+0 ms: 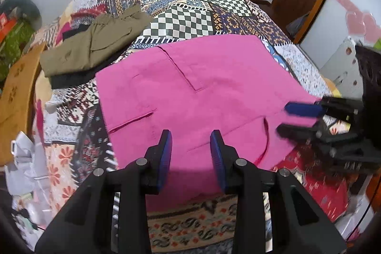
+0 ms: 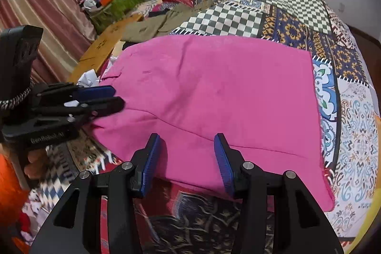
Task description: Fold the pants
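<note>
While the bright pink cotton pants [image 1: 195,97] lie folded flat into a broad rectangle on the patchwork-quilted bed [image 1: 190,16], both tools hover over the near edge. The left tool [image 1: 191,135] stands with its blue-padded black fingers spread wide above the cloth, gripping nothing. The right tool [image 2: 187,138] is likewise wide, its fingers empty over the pink fabric near the front hem. In the left wrist view the right tool comes in from the right side, its fingers near the cloth's right edge; whether they touch it cannot be told. Behind the pink pants, toward the far left of the bed, rests a folded olive-green garment [image 1: 92,44] on top of a dark folded one [image 1: 78,77], just beside the pink cloth's far left corner.
</note>
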The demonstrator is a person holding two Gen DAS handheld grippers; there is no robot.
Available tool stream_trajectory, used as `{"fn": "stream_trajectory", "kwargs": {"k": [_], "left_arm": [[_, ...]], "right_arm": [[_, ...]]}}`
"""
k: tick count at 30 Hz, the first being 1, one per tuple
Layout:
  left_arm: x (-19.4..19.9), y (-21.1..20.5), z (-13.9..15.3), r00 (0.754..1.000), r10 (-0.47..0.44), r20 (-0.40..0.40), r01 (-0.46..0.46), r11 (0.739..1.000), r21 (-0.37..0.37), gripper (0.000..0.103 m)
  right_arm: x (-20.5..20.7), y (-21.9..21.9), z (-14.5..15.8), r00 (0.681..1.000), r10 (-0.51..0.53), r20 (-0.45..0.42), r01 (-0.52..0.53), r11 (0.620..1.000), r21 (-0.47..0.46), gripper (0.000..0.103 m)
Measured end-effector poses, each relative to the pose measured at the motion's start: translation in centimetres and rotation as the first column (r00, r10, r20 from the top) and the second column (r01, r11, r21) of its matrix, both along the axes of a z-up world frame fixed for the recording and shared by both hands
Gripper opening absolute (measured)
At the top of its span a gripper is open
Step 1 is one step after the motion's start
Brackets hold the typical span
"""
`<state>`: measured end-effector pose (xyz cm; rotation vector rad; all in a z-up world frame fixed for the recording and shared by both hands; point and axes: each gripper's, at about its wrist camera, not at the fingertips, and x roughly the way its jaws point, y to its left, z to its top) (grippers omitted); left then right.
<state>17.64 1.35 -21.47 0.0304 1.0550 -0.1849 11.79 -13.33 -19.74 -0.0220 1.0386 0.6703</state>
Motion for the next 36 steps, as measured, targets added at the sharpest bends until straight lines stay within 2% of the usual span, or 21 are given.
{"fn": "stream_trajectory", "kwargs": {"k": [3,7,10,13,19,25,29,36], "left_arm": [[-0.7,0.5,-0.1,1.0,0.005,0.009,-0.006,0.997,0.072,0.039],[-1.6,2.2,-0.1,0.999,0.033,0.006,-0.033,0.998,0.051,0.043],[-2.1,3.1,0.0,0.998,0.067,0.01,-0.068,0.997,0.042,0.052],[-2.5,3.7,0.0,0.996,0.087,0.008,-0.087,0.996,0.028,0.054],[-3.2,4.7,-0.1,0.992,0.127,0.016,-0.128,0.99,0.056,0.055],[-3.2,6.3,-0.2,0.986,0.167,-0.013,-0.167,0.986,0.031,0.055],[-2.7,6.8,0.9,0.982,0.187,0.011,-0.187,0.981,0.053,0.055],[0.7,8.9,3.0,0.967,0.253,0.039,-0.254,0.967,0.026,0.058]], "right_arm": [[-0.3,-1.2,0.1,1.0,-0.019,0.018,0.02,0.999,-0.04,0.043],[-0.6,-3.4,0.1,0.998,-0.061,0.023,0.062,0.997,-0.05,0.043],[-0.5,-4.5,0.1,0.995,-0.095,0.018,0.096,0.994,-0.055,0.043],[-0.7,-6.0,-0.1,0.991,-0.13,0.01,0.13,0.99,-0.053,0.043],[-0.7,-8.8,-0.5,0.981,-0.196,0.001,0.196,0.978,-0.07,0.043],[-0.9,-10.6,-0.5,0.972,-0.235,-0.005,0.234,0.968,-0.089,0.043],[-0.7,-10.6,0.4,0.974,-0.224,0.03,0.226,0.964,-0.143,0.043],[0.9,-11.1,4.0,0.966,-0.235,0.105,0.243,0.967,-0.075,0.043]]}}
